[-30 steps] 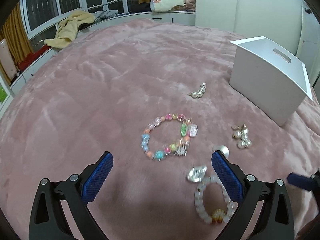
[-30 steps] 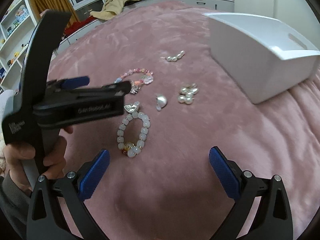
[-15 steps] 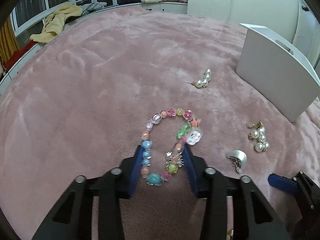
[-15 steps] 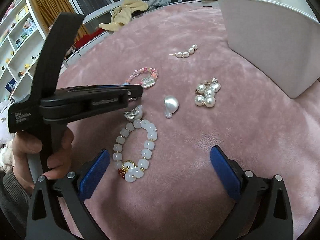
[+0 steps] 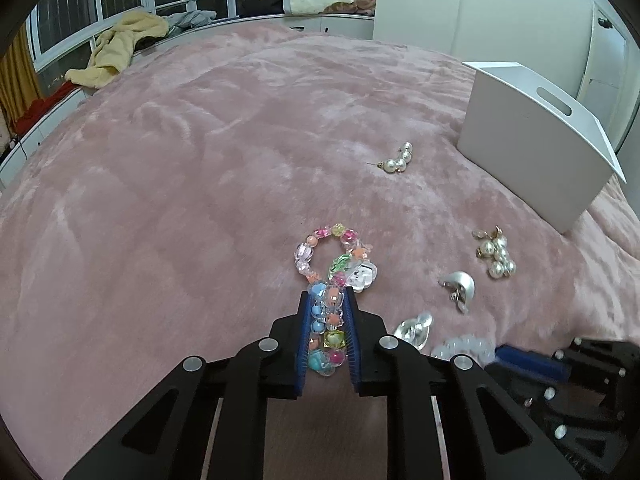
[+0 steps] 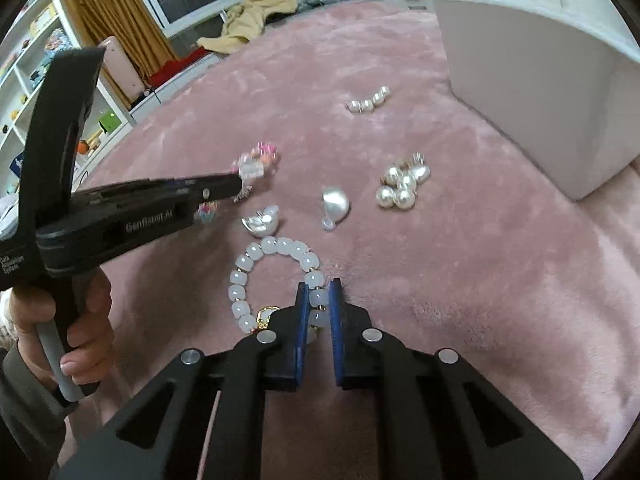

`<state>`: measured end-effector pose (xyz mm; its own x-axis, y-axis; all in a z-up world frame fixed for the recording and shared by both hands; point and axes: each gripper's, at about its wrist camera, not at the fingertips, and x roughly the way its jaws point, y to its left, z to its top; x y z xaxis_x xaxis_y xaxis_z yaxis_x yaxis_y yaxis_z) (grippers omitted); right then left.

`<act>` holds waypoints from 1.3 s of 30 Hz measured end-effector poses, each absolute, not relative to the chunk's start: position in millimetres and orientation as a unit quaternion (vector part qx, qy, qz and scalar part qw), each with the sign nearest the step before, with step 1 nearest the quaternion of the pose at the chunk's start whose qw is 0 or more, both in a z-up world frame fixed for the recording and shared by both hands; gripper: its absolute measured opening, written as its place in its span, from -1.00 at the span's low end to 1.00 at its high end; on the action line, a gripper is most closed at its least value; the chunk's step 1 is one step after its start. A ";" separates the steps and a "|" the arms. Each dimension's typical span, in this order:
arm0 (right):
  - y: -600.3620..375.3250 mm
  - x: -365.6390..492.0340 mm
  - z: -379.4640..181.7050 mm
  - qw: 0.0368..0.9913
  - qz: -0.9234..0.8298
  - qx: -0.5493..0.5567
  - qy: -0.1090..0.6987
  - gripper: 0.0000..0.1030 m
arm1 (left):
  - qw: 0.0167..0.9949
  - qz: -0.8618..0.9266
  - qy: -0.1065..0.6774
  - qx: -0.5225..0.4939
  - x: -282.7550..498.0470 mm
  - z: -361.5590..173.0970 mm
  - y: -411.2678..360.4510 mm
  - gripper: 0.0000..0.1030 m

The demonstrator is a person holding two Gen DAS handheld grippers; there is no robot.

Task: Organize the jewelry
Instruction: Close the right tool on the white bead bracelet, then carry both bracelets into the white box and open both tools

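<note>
My left gripper (image 5: 327, 300) is shut on the near side of a colourful bead bracelet (image 5: 332, 258), squeezing the loop flat on the pink blanket. It also shows in the right wrist view (image 6: 236, 184) at the left, with the colourful bracelet (image 6: 256, 162) at its tip. My right gripper (image 6: 318, 290) is shut on the right side of a white bead bracelet (image 6: 276, 276), which lies on the blanket. A white storage box (image 5: 532, 128) stands at the far right and also shows in the right wrist view (image 6: 532, 84).
Loose on the blanket lie a pearl bar earring (image 5: 398, 160), a pearl cluster (image 5: 496, 256), a silver shell earring (image 5: 460, 286) and a clear crystal piece (image 5: 414, 328). A yellow garment (image 5: 116, 48) lies on the far window ledge. Shelves (image 6: 24, 80) stand at the left.
Both grippers went from wide open to shut. The left closed on the colourful bracelet and pinched its loop flat; the right moved forward and closed on the white bracelet.
</note>
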<state>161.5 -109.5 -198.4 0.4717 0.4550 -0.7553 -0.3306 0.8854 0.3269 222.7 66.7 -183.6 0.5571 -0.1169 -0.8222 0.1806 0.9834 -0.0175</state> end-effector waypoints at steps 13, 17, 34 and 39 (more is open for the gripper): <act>-126.6 144.0 -151.7 0.867 0.256 0.110 0.412 -0.79 | 0.890 -0.071 0.449 0.032 199.5 -152.6 85.9 -0.60; -138.0 141.0 -136.0 0.872 0.259 0.125 0.396 -0.79 | 0.893 -0.074 0.442 0.043 192.3 -139.8 81.7 -0.60; -196.3 168.2 -61.6 0.901 0.228 0.141 0.340 -0.79 | 0.910 -0.114 0.396 0.048 194.8 -70.5 36.6 -0.60; -219.4 189.8 -41.6 0.909 0.214 0.145 0.326 -0.79 | 0.914 -0.130 0.382 0.051 211.5 -48.3 13.6 -0.60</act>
<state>189.8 -219.4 -41.6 0.6957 0.4831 -0.5316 -0.2942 0.8668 0.4027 211.5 13.6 -48.3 0.6750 -0.1990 -0.7104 0.2763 0.9611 -0.0067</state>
